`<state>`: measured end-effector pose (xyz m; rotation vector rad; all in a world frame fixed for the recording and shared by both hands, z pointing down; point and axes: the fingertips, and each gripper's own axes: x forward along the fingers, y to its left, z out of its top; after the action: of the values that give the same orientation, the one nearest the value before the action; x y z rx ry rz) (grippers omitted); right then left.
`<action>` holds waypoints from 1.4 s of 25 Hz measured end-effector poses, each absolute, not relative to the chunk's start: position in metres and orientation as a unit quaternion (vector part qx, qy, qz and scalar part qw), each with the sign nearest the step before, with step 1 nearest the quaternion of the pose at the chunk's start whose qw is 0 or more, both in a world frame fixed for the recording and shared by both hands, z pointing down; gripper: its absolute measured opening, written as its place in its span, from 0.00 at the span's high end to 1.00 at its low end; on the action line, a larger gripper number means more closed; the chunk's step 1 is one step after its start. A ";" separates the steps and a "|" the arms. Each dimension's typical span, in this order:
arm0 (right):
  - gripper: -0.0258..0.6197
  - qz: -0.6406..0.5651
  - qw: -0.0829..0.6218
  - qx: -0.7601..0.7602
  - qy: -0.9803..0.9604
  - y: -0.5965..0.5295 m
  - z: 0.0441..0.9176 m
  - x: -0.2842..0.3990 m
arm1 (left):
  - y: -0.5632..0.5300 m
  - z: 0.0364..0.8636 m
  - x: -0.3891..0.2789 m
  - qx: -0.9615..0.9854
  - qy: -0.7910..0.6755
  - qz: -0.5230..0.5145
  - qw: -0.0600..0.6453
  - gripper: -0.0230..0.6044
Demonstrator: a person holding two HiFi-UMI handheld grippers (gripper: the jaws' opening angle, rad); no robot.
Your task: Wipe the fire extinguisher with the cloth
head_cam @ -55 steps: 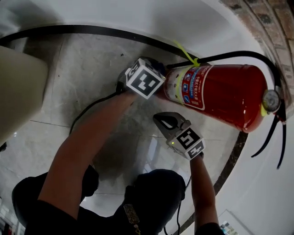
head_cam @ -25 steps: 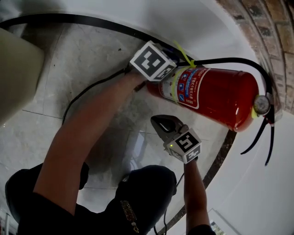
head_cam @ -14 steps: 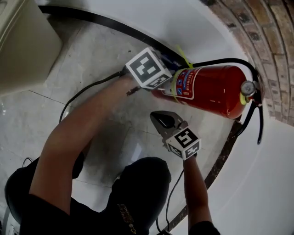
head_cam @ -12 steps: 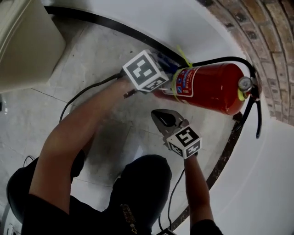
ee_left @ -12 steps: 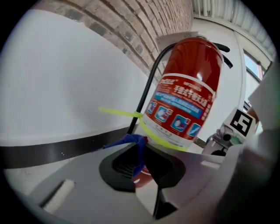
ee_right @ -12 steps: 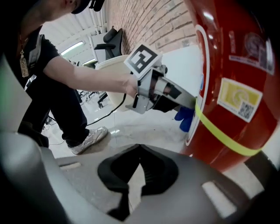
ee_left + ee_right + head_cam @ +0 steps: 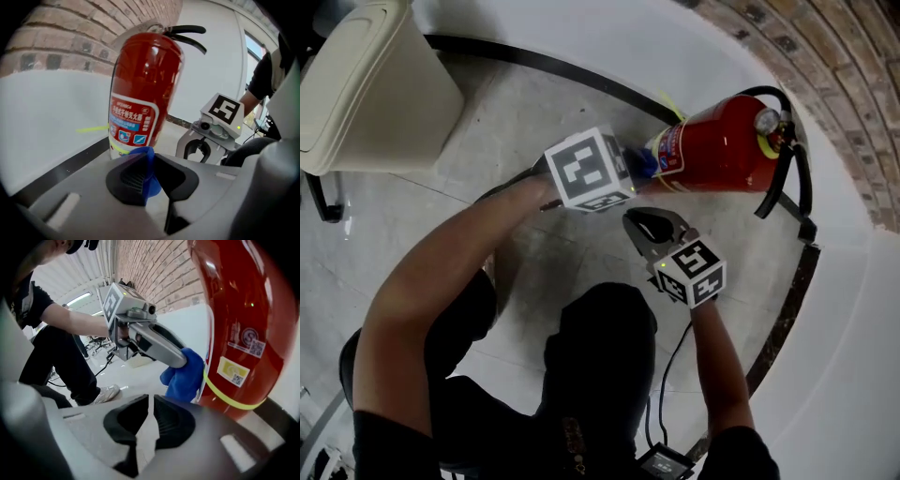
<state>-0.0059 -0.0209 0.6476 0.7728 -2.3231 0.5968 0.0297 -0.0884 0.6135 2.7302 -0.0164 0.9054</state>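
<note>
The red fire extinguisher (image 7: 722,150) stands on the floor by the white wall, its black hose (image 7: 787,178) hanging at its side. My left gripper (image 7: 636,169) is shut on a blue cloth (image 7: 643,165), which touches the extinguisher's lower part beside the label and the yellow band. In the left gripper view the cloth (image 7: 146,171) is bunched between the jaws with the extinguisher (image 7: 145,79) just ahead. My right gripper (image 7: 649,225) hangs just in front of the extinguisher (image 7: 243,319); its jaws have just been opening to a narrow slit, with nothing between them. It sees the cloth (image 7: 185,373).
A beige lidded bin (image 7: 370,89) stands at the upper left. A brick wall (image 7: 825,56) curves behind the extinguisher. A black strip (image 7: 534,61) runs along the floor's edge. The person's dark trousers (image 7: 600,356) fill the lower middle, and a cable (image 7: 675,366) trails from the right gripper.
The head view has swung, so the bin is now at the upper left and the extinguisher sits higher in the picture. Both grippers have come up nearer the camera, the cloth still at the extinguisher's lower end.
</note>
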 end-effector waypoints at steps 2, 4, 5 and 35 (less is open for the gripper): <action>0.89 0.219 0.305 0.295 -0.879 -0.016 0.642 -0.007 | -0.080 0.599 0.023 0.939 0.015 0.326 0.105 0.88; 0.82 0.203 0.301 0.315 -0.877 -0.019 0.630 -0.004 | -0.077 0.585 0.016 0.935 0.029 0.342 0.084 0.88; 0.79 0.195 0.295 0.327 -0.876 -0.022 0.622 -0.003 | -0.076 0.579 0.013 0.933 0.032 0.351 0.075 0.88; 0.91 0.006 0.282 0.450 -0.847 -0.005 0.377 0.085 | -0.026 0.368 0.059 0.940 0.047 0.337 -0.012 0.85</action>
<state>0.0851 -0.0050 0.3773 1.2052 -2.2702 0.0167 0.0592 -0.0263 0.3676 2.9756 0.1487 1.0676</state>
